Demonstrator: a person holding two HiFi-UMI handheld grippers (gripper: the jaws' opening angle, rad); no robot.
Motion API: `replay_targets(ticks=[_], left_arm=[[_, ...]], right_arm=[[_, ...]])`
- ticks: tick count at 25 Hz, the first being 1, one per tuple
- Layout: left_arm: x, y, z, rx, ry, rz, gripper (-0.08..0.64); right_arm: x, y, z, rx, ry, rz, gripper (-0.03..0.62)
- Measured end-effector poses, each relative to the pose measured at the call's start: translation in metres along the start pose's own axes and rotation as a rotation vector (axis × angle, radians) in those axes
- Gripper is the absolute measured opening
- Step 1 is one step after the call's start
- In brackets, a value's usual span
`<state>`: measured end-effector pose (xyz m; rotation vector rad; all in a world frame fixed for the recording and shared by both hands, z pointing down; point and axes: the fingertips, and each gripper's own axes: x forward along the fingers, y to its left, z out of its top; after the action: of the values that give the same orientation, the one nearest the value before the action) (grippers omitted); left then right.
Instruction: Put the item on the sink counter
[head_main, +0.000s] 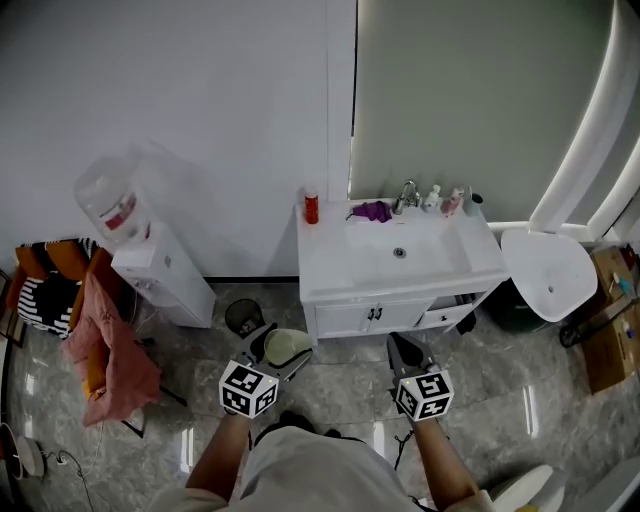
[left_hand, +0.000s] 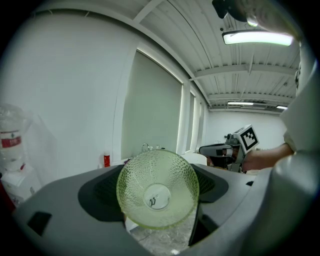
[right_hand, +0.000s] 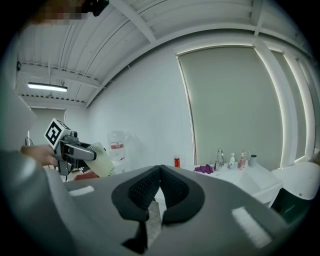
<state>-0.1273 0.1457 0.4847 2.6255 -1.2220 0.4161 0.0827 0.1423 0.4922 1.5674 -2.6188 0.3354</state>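
A pale green dimpled glass bowl (left_hand: 157, 189) sits tilted between the jaws of my left gripper (head_main: 272, 352), which is shut on it; in the head view the bowl (head_main: 284, 346) hangs over the floor in front of the vanity. From the right gripper view the same bowl (right_hand: 103, 159) shows at the left, held in that gripper. My right gripper (head_main: 404, 353) is shut with nothing in it, its pads (right_hand: 150, 187) touching. The white sink counter (head_main: 330, 250) stands ahead against the wall, with a basin (head_main: 400, 258) and a tap (head_main: 406, 194).
On the counter stand a red bottle (head_main: 311, 208), a purple cloth (head_main: 373, 211) and small bottles (head_main: 444, 200). A water dispenser (head_main: 140, 250) stands left, a black bin (head_main: 243, 316) by the vanity, a chair with pink cloth (head_main: 108, 350) far left, a white round seat (head_main: 548, 272) right.
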Motion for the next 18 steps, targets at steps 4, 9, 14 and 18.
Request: replay_targets(ticks=[4,9,14,18], left_arm=[[0.005,0.008,0.004,-0.003,-0.008,0.023,0.400],[0.020,0.021,0.003,-0.012,-0.008,0.029,0.400],[0.047,0.041,0.007,-0.017,-0.008,0.016,0.400],[0.074,0.063,0.015,-0.023,-0.006,-0.005,0.400]], right_arm=[[0.013,-0.004,0.002,-0.002,-0.001,0.021,0.011],[0.031,-0.009,-0.003,-0.009,0.014,0.042,0.011],[0.057,-0.022,-0.002,-0.015,0.028,0.038,0.011],[0.086,-0.032,0.000,-0.023,0.051,0.033,0.011]])
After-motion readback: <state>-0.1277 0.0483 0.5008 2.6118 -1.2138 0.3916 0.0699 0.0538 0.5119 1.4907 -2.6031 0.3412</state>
